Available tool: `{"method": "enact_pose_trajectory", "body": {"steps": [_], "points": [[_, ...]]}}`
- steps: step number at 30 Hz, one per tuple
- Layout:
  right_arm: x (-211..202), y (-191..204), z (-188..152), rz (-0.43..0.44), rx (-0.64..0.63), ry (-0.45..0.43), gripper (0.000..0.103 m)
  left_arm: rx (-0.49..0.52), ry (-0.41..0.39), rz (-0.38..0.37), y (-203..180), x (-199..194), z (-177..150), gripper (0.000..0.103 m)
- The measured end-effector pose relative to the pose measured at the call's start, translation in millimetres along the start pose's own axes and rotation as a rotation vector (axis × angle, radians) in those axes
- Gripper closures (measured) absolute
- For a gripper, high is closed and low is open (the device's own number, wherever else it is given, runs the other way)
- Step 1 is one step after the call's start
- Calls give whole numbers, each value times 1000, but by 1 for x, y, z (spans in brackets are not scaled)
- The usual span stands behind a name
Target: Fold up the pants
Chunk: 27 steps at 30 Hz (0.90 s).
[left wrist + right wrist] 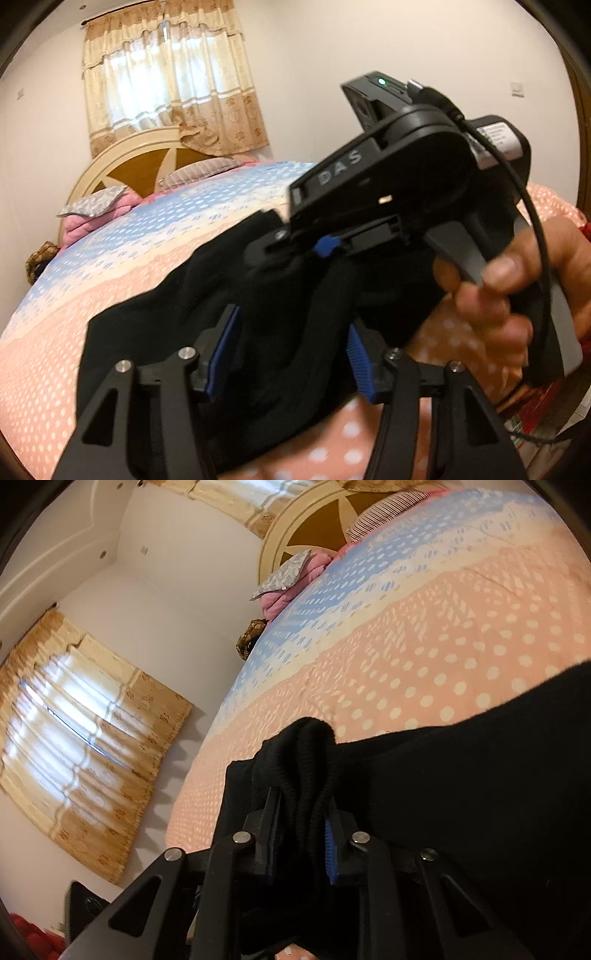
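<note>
My grippers were black, with silver screws behind blue ribbed pads [357, 348]; the right gripper [302, 834] bore white "DAS" lettering, a black cable, perhaps a green light.

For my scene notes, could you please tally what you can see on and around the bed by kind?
Black pants: 1
Hand-held grippers: 2, left with pads apart around the cloth, right pinching a bunched edge
Bedspread: 1
Headboard: 1
Curtained windows: 2, and
Pillows or cushions by the headboard: at least 2, and
Total: at least 9
</note>
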State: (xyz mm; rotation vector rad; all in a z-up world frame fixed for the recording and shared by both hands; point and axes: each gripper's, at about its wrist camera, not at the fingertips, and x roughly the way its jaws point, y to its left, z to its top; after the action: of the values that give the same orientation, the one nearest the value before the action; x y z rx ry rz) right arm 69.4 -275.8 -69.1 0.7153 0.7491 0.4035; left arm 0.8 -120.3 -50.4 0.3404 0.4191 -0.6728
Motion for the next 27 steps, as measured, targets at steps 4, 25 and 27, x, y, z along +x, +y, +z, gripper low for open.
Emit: {"method": "enact_pose_trajectory", "body": {"steps": [4,25,27], "points": [[-12,18,1,28,-62,0,87,11,-26,-20,-6,-5,6,66],[-106,-82,15,-120,33,-75,88,24,47,-255,-75,52,45,81],[-102,-97,12,-95,65,-78,88,11,53,-246,-72,54,43,76]]}}
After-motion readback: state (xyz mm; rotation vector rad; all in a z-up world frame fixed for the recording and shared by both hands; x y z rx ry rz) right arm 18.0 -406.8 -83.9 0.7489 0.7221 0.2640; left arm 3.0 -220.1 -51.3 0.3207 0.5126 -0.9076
